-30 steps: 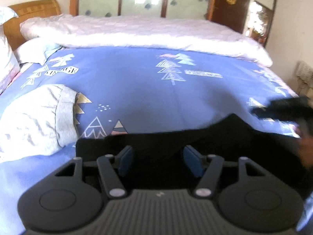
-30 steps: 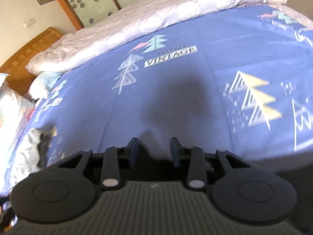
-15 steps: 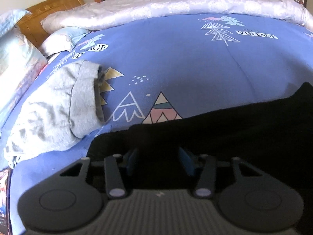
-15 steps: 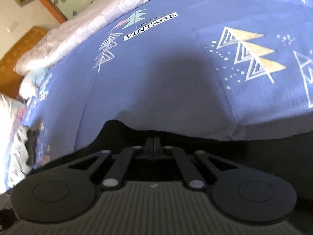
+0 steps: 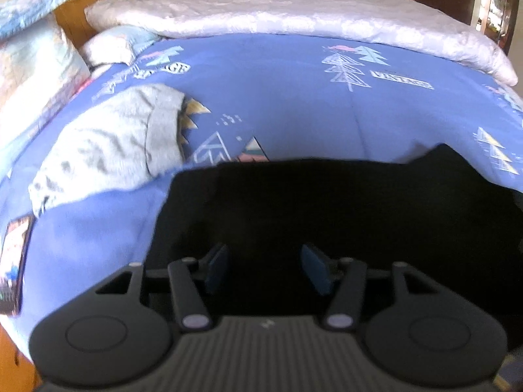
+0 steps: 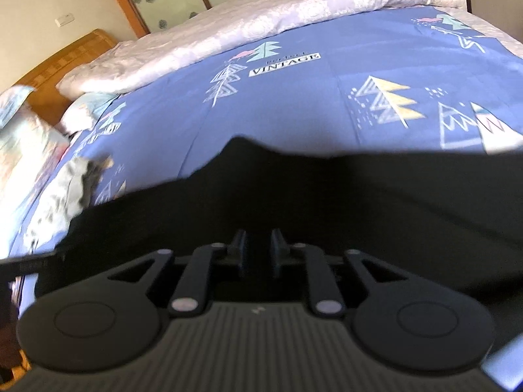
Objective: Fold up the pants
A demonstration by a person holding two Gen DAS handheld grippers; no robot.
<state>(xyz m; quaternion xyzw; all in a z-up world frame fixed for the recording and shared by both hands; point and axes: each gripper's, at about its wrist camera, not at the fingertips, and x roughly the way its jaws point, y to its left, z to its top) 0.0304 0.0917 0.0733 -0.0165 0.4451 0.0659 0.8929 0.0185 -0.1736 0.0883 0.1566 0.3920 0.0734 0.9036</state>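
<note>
Two black hand-held grippers over black cloth pants on a blue printed bedsheet.

The left gripper [image 5: 264, 269] has its blue-padded fingers wide apart above the matte, dark pants [image 5: 343, 215]; the right gripper [image 6: 258, 253] shows a narrow gap, and whether cloth sits in it is hard to tell. The pants' far edge runs wavy. Beyond lies smooth blue bedsheet [image 5: 294, 104], a crumpled grey garment [image 5: 108, 150] at left, a white quilt [image 5: 294, 13] far.

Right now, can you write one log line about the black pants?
black fabric pants: lying on blue patterned bedsheet | left gripper: open over pants | right gripper: slightly open, holding nothing
</note>
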